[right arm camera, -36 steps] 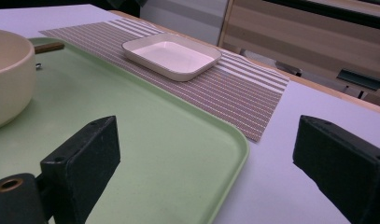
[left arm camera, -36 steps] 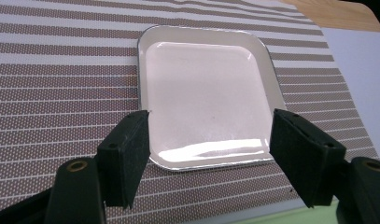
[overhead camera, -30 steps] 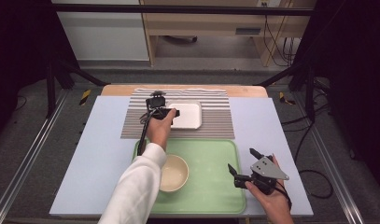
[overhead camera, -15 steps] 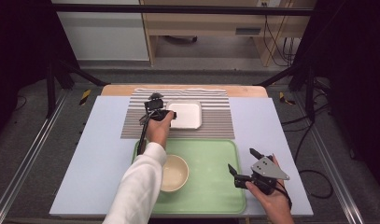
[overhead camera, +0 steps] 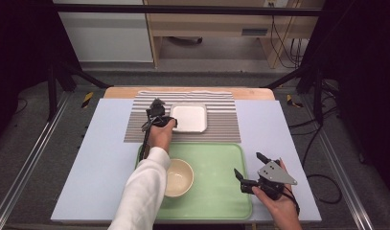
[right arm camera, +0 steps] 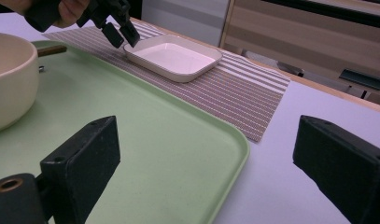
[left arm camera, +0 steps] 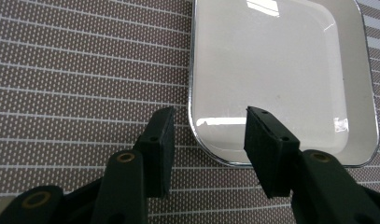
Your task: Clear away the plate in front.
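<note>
The left gripper (left arm camera: 208,140) straddles the near rim of the shallow white square dish (left arm camera: 281,79) on the striped woven placemat (left arm camera: 85,70), jaws just closing, pads not yet pressing, seemingly to lift it. Right gripper (overhead camera: 247,170) waits wide open, empty, over the green plastic tray (overhead camera: 216,191).

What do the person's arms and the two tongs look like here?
Left arm wears a long white sleeve; the right hand is bare as far as it shows. Both tongs are black. The left tongs have flat rectangular pads with small screw holes and brass-coloured pivots. The right tongs carry a grey three-cornered plate with small holes, and a black cable trails from them.
</note>
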Demonstrator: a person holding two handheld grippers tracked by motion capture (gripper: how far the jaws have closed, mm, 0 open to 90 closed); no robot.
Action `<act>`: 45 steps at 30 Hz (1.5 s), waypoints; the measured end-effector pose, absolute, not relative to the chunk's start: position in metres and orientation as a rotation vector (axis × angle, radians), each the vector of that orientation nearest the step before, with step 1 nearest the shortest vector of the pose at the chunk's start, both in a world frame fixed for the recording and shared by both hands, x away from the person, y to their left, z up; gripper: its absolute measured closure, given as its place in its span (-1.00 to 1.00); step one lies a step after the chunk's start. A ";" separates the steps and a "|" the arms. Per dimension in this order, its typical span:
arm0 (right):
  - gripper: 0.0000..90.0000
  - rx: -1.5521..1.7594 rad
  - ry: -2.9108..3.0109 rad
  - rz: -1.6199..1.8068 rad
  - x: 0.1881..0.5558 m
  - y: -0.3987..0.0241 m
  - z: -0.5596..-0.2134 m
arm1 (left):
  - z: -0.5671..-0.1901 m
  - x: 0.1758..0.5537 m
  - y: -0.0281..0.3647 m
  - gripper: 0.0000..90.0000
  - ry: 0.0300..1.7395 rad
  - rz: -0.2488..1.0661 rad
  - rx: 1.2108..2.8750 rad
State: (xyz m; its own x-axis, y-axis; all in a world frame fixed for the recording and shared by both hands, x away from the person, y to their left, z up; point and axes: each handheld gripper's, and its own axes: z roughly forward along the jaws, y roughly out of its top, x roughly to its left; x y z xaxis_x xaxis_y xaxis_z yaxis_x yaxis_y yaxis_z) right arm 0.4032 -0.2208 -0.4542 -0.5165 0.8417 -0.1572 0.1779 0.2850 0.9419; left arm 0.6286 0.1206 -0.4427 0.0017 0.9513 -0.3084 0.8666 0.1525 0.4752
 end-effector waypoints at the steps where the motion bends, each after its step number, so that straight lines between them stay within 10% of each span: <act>1: -0.83 0.915 1.882 1.256 0.403 -0.221 -0.454 | -0.443 0.629 0.121 0.21 1.877 0.197 1.728; 45: -0.83 0.918 1.880 1.262 0.403 -0.223 -0.454 | -0.455 0.637 0.121 0.88 1.916 0.203 1.707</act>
State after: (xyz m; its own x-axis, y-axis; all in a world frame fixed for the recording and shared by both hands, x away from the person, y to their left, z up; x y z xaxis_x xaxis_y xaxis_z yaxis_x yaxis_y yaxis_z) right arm 0.4030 -0.2228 -0.4541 -0.5169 0.8424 -0.1523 0.1785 0.2801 0.9432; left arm 0.6372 0.1209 -0.4550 -0.0327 0.9523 -0.3035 0.8673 0.1779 0.4648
